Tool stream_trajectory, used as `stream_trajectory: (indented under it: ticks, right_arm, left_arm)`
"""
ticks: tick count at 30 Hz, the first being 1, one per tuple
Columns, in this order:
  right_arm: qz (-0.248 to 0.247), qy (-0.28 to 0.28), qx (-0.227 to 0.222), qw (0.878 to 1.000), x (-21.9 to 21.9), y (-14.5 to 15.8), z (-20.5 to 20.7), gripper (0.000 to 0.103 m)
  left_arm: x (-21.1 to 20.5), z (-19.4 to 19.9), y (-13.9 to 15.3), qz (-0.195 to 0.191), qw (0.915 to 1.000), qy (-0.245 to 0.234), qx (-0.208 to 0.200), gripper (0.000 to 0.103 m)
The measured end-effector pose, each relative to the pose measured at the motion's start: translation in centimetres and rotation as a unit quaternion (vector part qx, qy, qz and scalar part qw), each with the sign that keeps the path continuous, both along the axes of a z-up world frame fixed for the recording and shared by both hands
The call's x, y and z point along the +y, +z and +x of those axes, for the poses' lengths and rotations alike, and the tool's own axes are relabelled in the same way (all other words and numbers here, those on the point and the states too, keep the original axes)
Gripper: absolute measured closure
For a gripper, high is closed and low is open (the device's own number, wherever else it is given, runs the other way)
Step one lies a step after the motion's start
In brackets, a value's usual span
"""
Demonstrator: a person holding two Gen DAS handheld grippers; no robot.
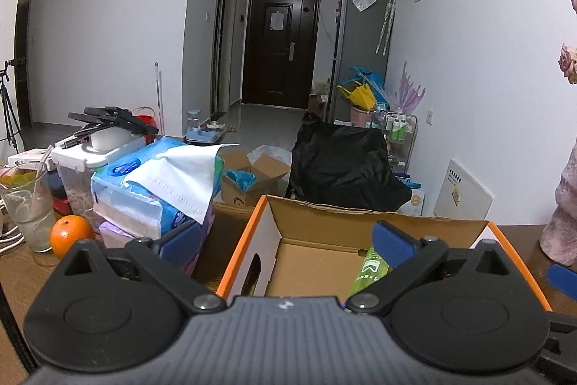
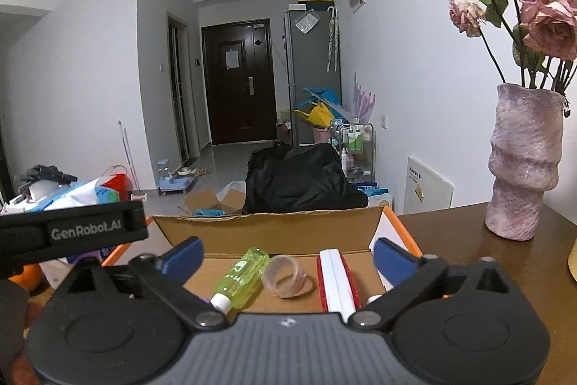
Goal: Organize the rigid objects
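Note:
An open cardboard box [image 1: 360,215] [image 2: 270,226] with an orange rim stands on the brown table. In it lie a green bottle [image 2: 243,276] [image 1: 371,267] with a white cap, a clear plastic cup [image 2: 286,276] on its side, and a red and white flat object [image 2: 339,280]. My right gripper [image 2: 286,257] hangs over the box, open, with nothing pressed between its blue pads. My left gripper [image 1: 285,237] is open too, over the box's left wall; its left pad is beside the tissue packs. The left gripper's body [image 2: 72,231] shows at the left of the right wrist view.
Left of the box are tissue packs [image 1: 155,183], an orange [image 1: 70,235], a glass with a straw [image 1: 29,204] and a lidded container [image 1: 83,168]. A pink vase with dried roses [image 2: 523,161] stands on the table at right. A black bag [image 1: 342,165] lies behind the box.

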State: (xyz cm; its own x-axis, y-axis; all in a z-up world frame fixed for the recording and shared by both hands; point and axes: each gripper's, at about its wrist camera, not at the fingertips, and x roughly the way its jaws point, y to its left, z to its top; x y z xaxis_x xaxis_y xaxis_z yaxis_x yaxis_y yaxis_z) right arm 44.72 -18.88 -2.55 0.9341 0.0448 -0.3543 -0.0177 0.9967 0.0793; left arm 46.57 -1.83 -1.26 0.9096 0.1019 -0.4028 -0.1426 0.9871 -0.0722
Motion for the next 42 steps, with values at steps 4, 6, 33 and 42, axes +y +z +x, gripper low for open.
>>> stream_trajectory:
  ticks: [4,6,33,42]
  right_arm:
    - [-0.001,-0.002,0.002,1.000,-0.2,0.1,0.1,0.000]
    - [-0.001,-0.002,0.002,1.000,-0.2,0.1,0.1,0.000]
    - [-0.026,0.023,-0.016,0.999,-2.6,2.3,-7.4,0.000]
    - [-0.030,0.022,-0.021,0.999,-4.2,3.2,-14.1,0.000]
  left_arm:
    - [0.1,-0.1,0.1,0.006,1.0000,0.002,0.000,0.000]
    - [0.1,-0.1,0.1,0.007,1.0000,0.002,0.001,0.000]
    - [-0.7,-8.6,3.5,0.034,0.9991,-0.009,-0.026,0.000]
    - [-1.1,-15.6,4.6,0.044,0.9984,-0.021,-0.030,0.000]
